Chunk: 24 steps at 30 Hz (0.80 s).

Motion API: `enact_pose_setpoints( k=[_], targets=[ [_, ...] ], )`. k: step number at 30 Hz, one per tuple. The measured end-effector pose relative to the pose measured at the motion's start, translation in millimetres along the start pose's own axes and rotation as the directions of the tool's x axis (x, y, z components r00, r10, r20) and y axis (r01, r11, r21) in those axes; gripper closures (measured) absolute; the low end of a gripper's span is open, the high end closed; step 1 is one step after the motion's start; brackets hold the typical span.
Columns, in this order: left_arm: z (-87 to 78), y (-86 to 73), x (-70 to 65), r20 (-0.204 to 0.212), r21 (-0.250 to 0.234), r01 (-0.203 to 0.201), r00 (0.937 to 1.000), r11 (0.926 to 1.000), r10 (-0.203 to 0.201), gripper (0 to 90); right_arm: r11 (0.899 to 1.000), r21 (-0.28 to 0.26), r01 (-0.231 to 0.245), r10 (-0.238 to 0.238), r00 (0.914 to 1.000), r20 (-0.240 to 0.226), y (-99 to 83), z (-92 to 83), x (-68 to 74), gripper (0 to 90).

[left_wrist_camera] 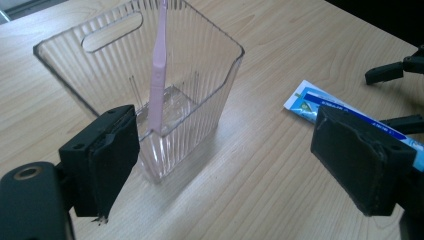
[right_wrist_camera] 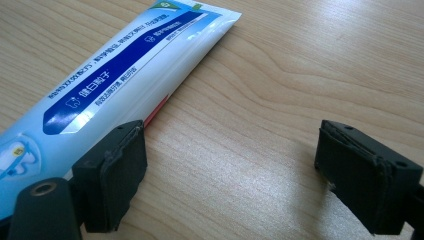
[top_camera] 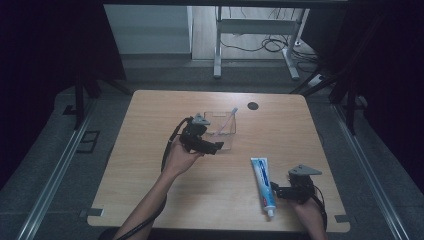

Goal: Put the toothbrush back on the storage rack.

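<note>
While unheld, toothpaste tube (right_wrist_camera: 115,75) beside right gripper (right_wrist_camera: 240,170).

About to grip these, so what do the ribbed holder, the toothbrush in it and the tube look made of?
Holder: clear, glossy, likely rigid plastic; the table's grain shows through its ribbed walls.
Toothbrush: pale pink plastic, smooth and matte-looking.
Tube: glossy printed plastic or laminate, probably soft, with a flat crimped end.

In the left gripper view, the pink toothbrush (left_wrist_camera: 159,70) inside the clear holder (left_wrist_camera: 210,95) loses its head at the top edge. Beside the holder, the toothpaste tube (left_wrist_camera: 320,107) is partly hidden behind 1 jaw.
</note>
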<state>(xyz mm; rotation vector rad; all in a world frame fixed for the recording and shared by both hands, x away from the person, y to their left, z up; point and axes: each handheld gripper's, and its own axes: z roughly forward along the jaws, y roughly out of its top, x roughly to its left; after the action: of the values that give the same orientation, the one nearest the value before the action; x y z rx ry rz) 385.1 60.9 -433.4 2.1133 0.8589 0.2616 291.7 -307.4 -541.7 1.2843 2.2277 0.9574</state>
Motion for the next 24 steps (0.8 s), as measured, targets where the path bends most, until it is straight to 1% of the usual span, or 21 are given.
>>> enact_pose_setpoints(
  k=[4, 9, 15, 16, 21, 23, 24],
  targets=[
    [-5.2, -6.9, 0.8, 0.0, -0.009, 0.008, 1.0, 0.9999, -0.008, 12.3, 1.0, 0.0, 0.0, 0.0, 1.0, 0.0, 0.0, 0.0, 0.0, 13.0],
    [-10.3, -15.6, 1.7, -0.006, -0.012, 0.007, 1.0, 0.9999, -0.007, 12.1, 1.0, 0.0, -0.001, 0.001, 1.0, 0.0, 0.0, 0.0, 0.1, 13.0],
    [-14.2, -27.3, 3.6, -0.023, -0.011, -0.009, 0.9997, 0.9999, 0.009, 11.2, 1.0, 0.0, 0.0, 0.0, 1.0, 0.0, 0.0, 0.0, 0.1, 13.0],
    [-14.8, -29.4, 3.6, -0.026, -0.01, -0.004, 0.9996, 0.9999, 0.003, 10.8, 1.0, 0.0, 0.0, 0.0, 1.0, 0.0, 0.0, 0.0, 0.0, 13.0],
    [-18.8, -39.6, 6.0, -0.042, -0.014, -0.006, 0.9991, 0.9999, 0.006, 10.7, 1.0, -0.001, 0.002, -0.002, 1.0, 0.0, 0.0, 0.1, -0.1, 13.0],
    [-19.7, -44.0, 6.1, -0.048, -0.014, -0.001, 0.9989, 0.9999, 0.0, 10.4, 1.0, -0.001, 0.001, -0.001, 1.0, 0.0, 0.0, 0.1, -0.1, 13.0],
    [-20.0, -46.2, 6.5, -0.049, -0.012, -0.006, 0.9988, 0.9999, 0.005, 10.1, 1.0, 0.0, 0.001, -0.001, 1.0, 0.001, 0.0, 0.0, 0.0, 13.0]
  ],
)
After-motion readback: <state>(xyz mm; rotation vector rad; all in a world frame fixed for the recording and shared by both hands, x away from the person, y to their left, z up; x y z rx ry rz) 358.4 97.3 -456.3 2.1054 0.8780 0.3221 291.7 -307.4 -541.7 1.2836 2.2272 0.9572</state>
